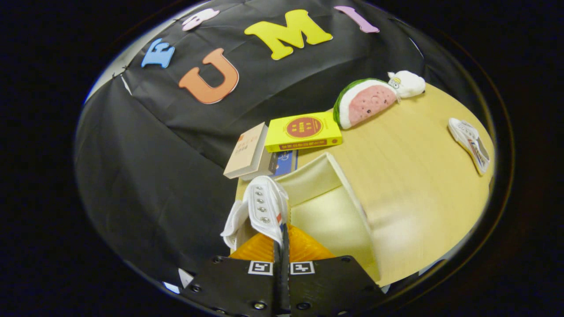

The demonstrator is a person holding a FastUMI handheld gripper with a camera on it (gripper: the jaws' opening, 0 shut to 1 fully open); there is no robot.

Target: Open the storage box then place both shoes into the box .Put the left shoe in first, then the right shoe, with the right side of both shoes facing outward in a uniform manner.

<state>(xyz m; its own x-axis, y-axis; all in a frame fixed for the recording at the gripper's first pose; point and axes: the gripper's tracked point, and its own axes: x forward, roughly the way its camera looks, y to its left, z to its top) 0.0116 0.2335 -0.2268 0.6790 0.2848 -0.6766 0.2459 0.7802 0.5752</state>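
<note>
Your gripper (282, 246) has its fingers pinched together on the white canvas high-top shoe (264, 209), held over the open cream storage box (328, 207) with its ribbed orange side. The second white shoe (470, 143) lies well apart on the smooth pale wooden table (418, 176).

Screwed gripper (282, 264) plates, square markers

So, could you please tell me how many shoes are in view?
2: one white shoe pinched in the shut claw over the open storage box; the other shoe lies across the table.
</note>
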